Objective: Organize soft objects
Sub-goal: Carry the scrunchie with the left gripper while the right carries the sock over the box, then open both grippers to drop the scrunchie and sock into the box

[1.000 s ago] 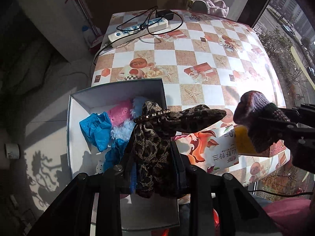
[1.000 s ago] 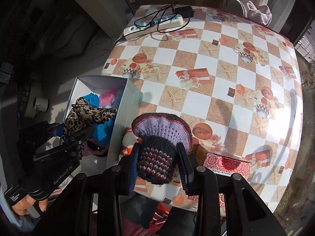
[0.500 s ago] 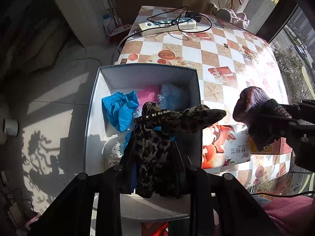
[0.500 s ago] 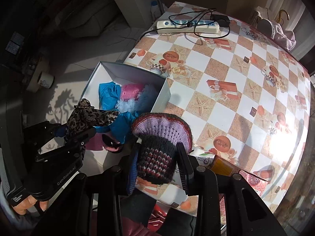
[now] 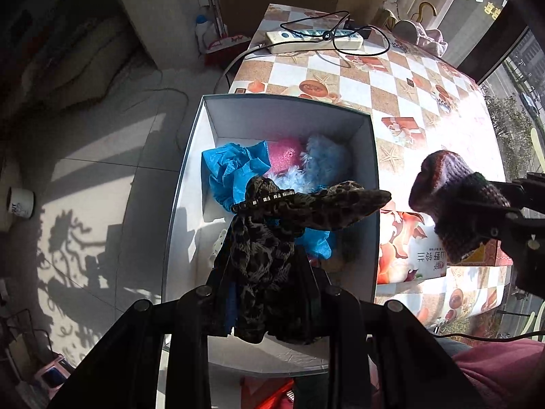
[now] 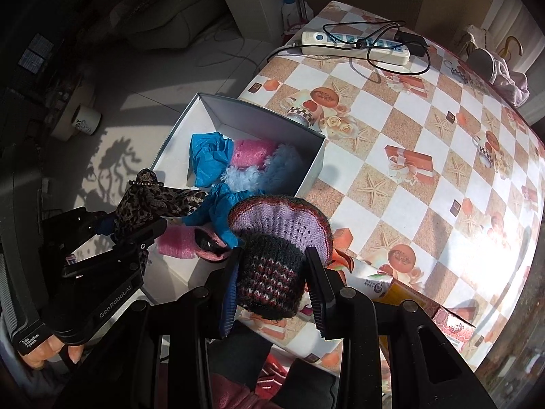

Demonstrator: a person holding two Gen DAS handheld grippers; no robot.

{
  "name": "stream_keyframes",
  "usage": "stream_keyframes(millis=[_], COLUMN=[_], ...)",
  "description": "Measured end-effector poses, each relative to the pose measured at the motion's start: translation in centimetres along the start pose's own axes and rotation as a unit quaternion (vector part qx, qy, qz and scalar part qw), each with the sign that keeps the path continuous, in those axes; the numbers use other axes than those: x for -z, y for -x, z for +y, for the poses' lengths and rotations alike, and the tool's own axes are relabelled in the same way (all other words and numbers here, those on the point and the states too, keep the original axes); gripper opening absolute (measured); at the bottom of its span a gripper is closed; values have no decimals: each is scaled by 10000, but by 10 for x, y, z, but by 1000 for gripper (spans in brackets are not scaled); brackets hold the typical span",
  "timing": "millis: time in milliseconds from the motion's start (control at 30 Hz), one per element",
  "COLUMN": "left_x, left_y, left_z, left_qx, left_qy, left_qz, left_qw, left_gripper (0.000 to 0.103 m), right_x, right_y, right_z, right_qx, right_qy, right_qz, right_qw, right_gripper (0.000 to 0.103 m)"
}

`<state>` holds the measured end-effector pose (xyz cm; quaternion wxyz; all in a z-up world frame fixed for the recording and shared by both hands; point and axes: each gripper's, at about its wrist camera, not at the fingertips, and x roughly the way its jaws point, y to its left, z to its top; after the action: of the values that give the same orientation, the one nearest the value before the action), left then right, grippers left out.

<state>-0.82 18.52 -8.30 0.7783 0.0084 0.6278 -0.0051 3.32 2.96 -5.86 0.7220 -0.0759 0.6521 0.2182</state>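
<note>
Leopard-print fabric (image 5: 269,248) is what we grip in our left gripper (image 5: 264,293), jaws nearly closed on it, above the near part of the open white box (image 5: 190,170). Our right gripper (image 6: 274,293) clamps a striped knitted hat (image 6: 272,248) at the table's near edge, just right of the box. We read "GenRobot.AI" on the left gripper's body.
</note>
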Motion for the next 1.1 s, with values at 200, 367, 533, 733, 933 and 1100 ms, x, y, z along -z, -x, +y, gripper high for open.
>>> stream_keyframes(millis=[200,367,533,733,933,1100], left_x=[0,0,0,3,7,8], left_y=[-4,-6,-8,-8,-12,-8], left_z=[-1,0,3,5,10,14], left_qx=[53,83,89,56,38,114], left_qy=[-29,-35,7,11,107,179], left_qz=[31,42,81,96,157,46], left_qw=[10000,10000,9999,9999,9998,9998], left_gripper=[31,31,31,31,31,69], right_x=[-1,-2,-5,-8,-15,-22], right_y=[0,-1,-4,-7,-15,-20], right_z=[-1,0,4,15,20,30], right_qx=[42,60,71,54,21,-54], right_qy=[-9,15,93,270,320,493], right_qz=[22,41,79,70,121,177], right_qw=[10000,10000,9999,9996,9994,9986], right_gripper=[37,37,37,37,37,41])
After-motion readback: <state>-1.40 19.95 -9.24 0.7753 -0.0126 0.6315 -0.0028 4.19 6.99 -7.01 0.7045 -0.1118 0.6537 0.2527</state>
